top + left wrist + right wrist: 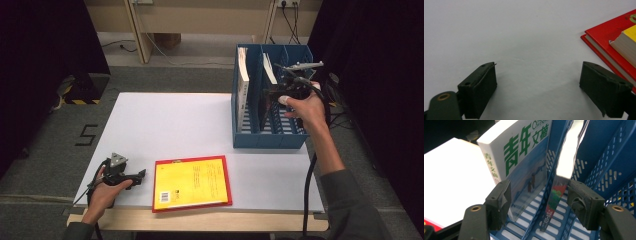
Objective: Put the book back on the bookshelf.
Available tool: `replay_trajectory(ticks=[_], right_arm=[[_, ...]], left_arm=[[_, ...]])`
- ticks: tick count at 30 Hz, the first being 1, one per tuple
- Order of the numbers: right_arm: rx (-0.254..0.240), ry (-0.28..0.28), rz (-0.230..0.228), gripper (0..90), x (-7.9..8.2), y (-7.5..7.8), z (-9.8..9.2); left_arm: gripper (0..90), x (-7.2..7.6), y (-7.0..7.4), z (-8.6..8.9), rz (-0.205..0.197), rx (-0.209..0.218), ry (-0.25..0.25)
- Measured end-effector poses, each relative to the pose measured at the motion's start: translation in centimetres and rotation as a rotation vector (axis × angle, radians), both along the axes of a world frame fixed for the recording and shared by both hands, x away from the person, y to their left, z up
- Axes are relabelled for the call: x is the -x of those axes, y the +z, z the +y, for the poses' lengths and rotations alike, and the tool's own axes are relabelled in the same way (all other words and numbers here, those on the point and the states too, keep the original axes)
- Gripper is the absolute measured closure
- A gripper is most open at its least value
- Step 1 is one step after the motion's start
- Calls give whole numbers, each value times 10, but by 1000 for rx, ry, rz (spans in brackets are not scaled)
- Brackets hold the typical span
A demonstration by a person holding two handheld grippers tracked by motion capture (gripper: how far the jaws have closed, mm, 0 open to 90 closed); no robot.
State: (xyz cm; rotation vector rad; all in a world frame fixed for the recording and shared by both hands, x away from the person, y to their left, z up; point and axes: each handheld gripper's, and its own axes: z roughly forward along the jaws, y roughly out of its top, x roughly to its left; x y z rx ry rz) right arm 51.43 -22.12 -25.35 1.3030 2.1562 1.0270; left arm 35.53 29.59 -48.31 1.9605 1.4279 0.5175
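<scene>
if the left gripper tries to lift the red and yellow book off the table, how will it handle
The book lies flat on the table, so the open left gripper would probably have to catch an edge. Its cover looks glossy, so it may slip. It looks thin and would likely sag if held by one corner.

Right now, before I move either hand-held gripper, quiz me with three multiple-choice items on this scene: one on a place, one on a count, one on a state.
1. Where does the red and yellow book lie?
A. in the rack
B. flat at the table's near edge
C. on the floor

2. How many books stand in the blue rack?
A. none
B. two
C. five

3. How are the left hand-held gripper's jaws?
A. wide apart, holding nothing
B. clamped on the book
C. shut tight

Answers: 1 B, it lies flat on the white table; 2 B, two upright books; 3 A, bare table shows between them.
</scene>
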Motion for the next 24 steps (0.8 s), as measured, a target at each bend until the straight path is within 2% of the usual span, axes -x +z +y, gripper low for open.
replay_trajectory(ticks=[1, 2, 3, 4, 5, 6, 7, 8, 9, 12, 18, 21, 23, 24], right_arm=[[-5, 2, -12, 359, 2, -1, -2], [-32, 15, -23, 330, 9, -2, -4], [-32, 15, -23, 330, 9, -2, -4], [-70, 21, -39, 315, 17, -3, -7], [-70, 21, -39, 315, 17, -3, -7], [-93, 30, -38, 289, 25, -6, -8], [-93, 30, -38, 289, 25, -6, -8], [-91, 36, -36, 241, 33, -11, -8], [-91, 36, -36, 241, 33, -11, -8], [-99, 53, -33, 233, 48, -21, -8], [-109, 61, -44, 229, 61, -31, -7], [-128, 72, -28, 229, 70, -46, -3], [-132, 71, -24, 229, 71, -48, -2], [-133, 77, -19, 227, 74, -57, 0]], left_arm=[[129, 0, 0, 0, 0, 0, 0], [129, 0, 0, 0, 1, 0, 0], [130, 0, 0, 0, 1, 0, 0], [129, 0, 0, 0, 0, 0, 0], [129, 0, 0, 0, 0, 0, 0], [129, 0, 0, 0, 0, 0, 0], [130, 0, 0, 0, 0, 0, 0], [130, 0, 0, 0, 0, 0, 0], [130, 0, 0, 0, 0, 0, 0], [130, 0, 0, 0, 0, 0, 0], [130, 0, 0, 0, 0, -1, 0], [130, 0, 0, 0, -1, 0, 0], [130, 0, 0, 0, -1, 0, 0], [130, 0, 0, 0, -1, 0, 0]])
